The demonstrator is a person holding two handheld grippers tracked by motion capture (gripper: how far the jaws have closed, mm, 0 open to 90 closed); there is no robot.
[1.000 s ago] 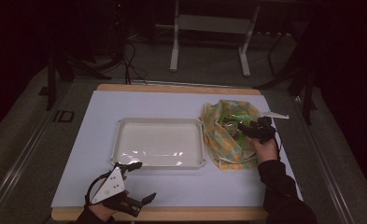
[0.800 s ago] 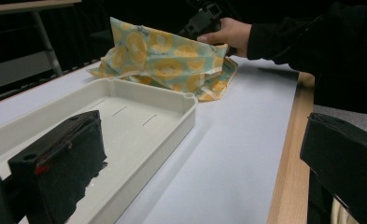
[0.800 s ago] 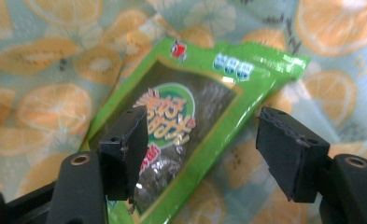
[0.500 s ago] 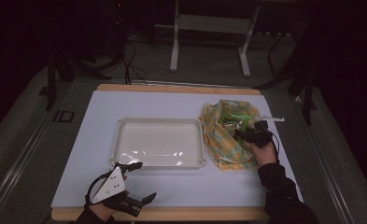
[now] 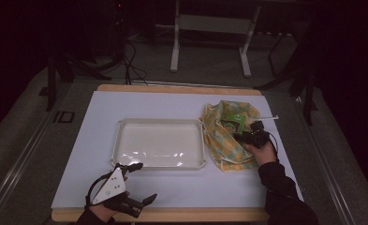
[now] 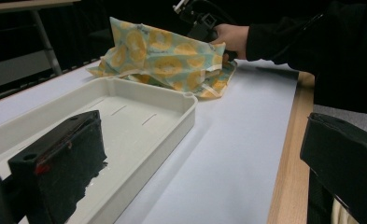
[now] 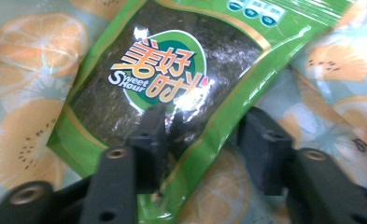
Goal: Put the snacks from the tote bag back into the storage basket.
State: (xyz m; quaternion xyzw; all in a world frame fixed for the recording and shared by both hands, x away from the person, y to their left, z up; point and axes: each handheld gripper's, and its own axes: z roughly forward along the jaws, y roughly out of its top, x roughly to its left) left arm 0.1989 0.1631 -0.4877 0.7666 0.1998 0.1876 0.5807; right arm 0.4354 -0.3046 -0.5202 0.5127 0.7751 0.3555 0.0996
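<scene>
A green snack packet (image 7: 167, 60) lies in the open mouth of a cloth bag (image 5: 228, 140) printed with orange slices, right of a white tray (image 5: 158, 121). My right gripper (image 7: 207, 135) points down at the packet (image 5: 233, 123). Its jaws have just been closing, and the packet's lower edge runs between them. The left jaw lies over the foil and the right jaw stands off it on the cloth. My left gripper (image 5: 144, 182) rests open near the table's front edge, left of centre, with nothing between its jaws (image 6: 200, 163). The tray's near rim (image 6: 144, 88) lies ahead of it.
A white mat (image 5: 172, 187) covers the wooden table top. A thin white stick (image 5: 266, 118) lies just right of the bag. Table legs and cables stand on the dark floor behind the far edge.
My right hand has shifted slightly left and toward the near side over the bag. The left gripper, the tray and the bag have not moved.
</scene>
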